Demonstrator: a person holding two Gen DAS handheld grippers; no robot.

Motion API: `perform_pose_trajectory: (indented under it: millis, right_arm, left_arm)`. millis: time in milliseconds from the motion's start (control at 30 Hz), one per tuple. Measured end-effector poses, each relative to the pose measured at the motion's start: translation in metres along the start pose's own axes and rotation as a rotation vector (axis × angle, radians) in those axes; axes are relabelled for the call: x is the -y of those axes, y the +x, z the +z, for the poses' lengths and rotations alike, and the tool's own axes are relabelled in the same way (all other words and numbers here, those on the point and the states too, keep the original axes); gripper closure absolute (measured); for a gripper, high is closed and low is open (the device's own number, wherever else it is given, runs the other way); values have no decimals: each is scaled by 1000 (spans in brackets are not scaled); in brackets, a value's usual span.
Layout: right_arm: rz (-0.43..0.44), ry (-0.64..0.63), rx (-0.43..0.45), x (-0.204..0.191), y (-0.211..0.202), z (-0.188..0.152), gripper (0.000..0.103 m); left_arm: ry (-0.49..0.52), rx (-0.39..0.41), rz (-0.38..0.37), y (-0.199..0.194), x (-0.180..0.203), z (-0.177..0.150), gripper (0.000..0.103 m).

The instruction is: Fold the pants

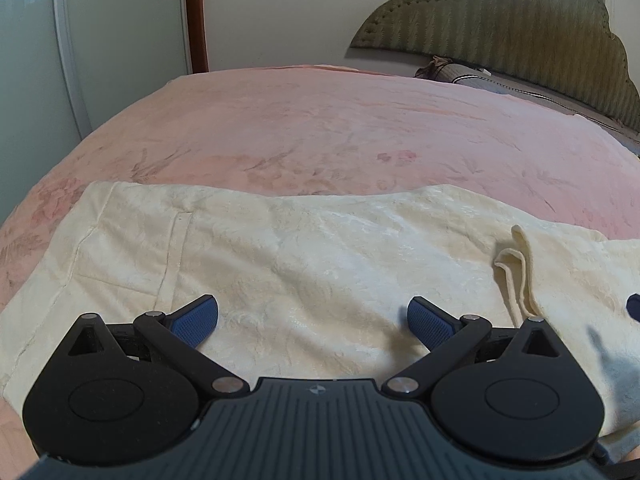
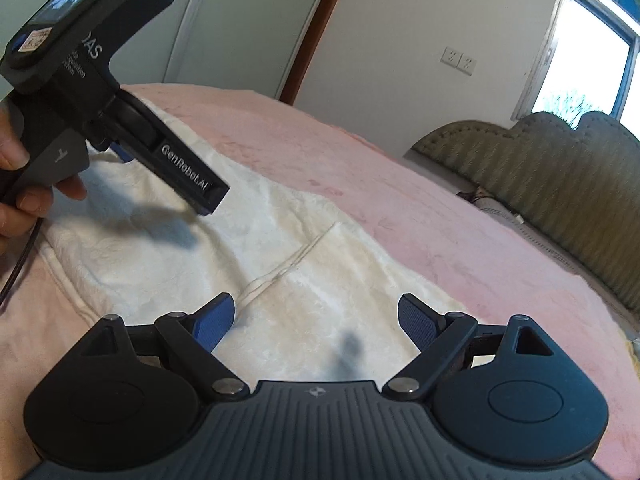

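Cream textured pants lie flat across the near side of a pink bed; a folded edge or drawstring loop sticks up at their right. My left gripper hovers just above the pants, jaws wide open and empty. A blue tip of the right gripper shows at the right edge. In the right wrist view the pants run from left to centre, with a seam. My right gripper is open and empty above them. The left gripper body, held by a hand, hangs over the pants' left part.
The pink floral bedspread stretches beyond the pants. A green padded headboard and a pillow stand at the far right. A white wardrobe and a brown door frame stand behind the bed. A window is at the right.
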State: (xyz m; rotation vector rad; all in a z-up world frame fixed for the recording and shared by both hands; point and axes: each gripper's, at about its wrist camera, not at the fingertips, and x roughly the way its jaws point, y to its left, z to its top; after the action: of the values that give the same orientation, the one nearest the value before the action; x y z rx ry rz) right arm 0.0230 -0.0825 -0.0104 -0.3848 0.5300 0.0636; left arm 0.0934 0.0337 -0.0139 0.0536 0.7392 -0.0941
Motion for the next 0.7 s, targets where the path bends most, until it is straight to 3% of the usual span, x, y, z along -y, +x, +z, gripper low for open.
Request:
perform_pose_trajectory:
  millis: [433,567,700]
  right_arm:
    - [19,-38,27,-12,-3,11,13]
    - [83,-36,71,-28,-7,23,13]
    - [182,-97,120,-53,-10,33,13]
  left_arm:
    - [-16,19,27,-12,-18,-4,0]
    - [-15,65,68,-31,-45,-7,0]
    - [-84,97,168,-52,-93,-8,1]
